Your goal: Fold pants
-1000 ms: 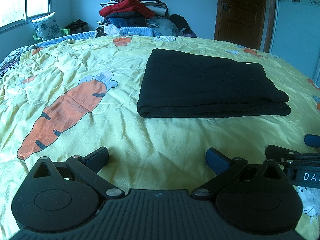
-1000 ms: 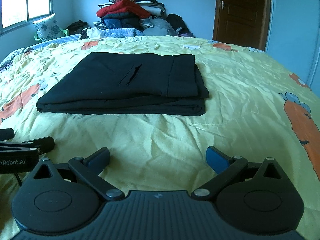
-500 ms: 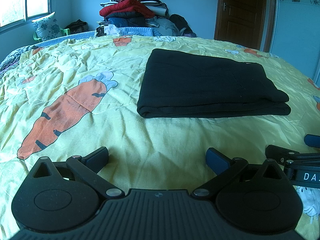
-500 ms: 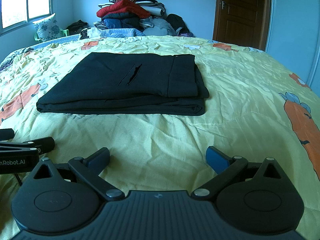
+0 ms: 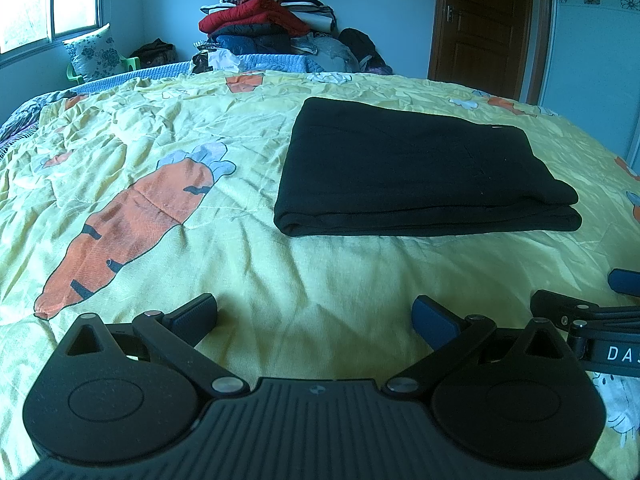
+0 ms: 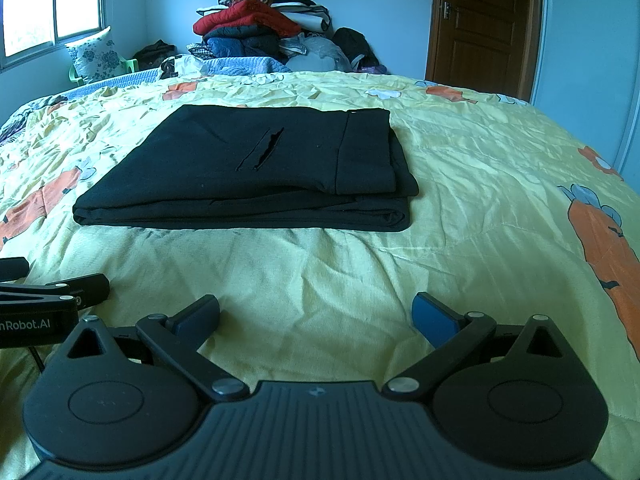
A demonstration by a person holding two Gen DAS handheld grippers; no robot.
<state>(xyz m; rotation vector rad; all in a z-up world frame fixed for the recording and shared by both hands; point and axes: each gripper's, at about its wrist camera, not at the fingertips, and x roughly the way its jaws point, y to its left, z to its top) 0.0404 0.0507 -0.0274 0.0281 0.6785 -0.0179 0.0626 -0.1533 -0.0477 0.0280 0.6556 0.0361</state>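
Black pants point(image 5: 416, 168) lie folded into a flat rectangle on the yellow carrot-print bedspread point(image 5: 160, 128). In the right wrist view the pants point(image 6: 256, 168) show a pocket slit on top. My left gripper point(image 5: 316, 316) is open and empty, low over the bedspread, well short of the pants' near edge. My right gripper point(image 6: 316, 318) is open and empty, also short of the pants. Each gripper shows at the edge of the other's view: the right gripper point(image 5: 592, 312) and the left gripper point(image 6: 44, 296).
A tall pile of clothes point(image 5: 264, 20) stands at the far end of the bed. A floral pillow point(image 5: 94, 54) on a green chair sits by the window at the left. A brown door point(image 5: 488, 24) is at the back right.
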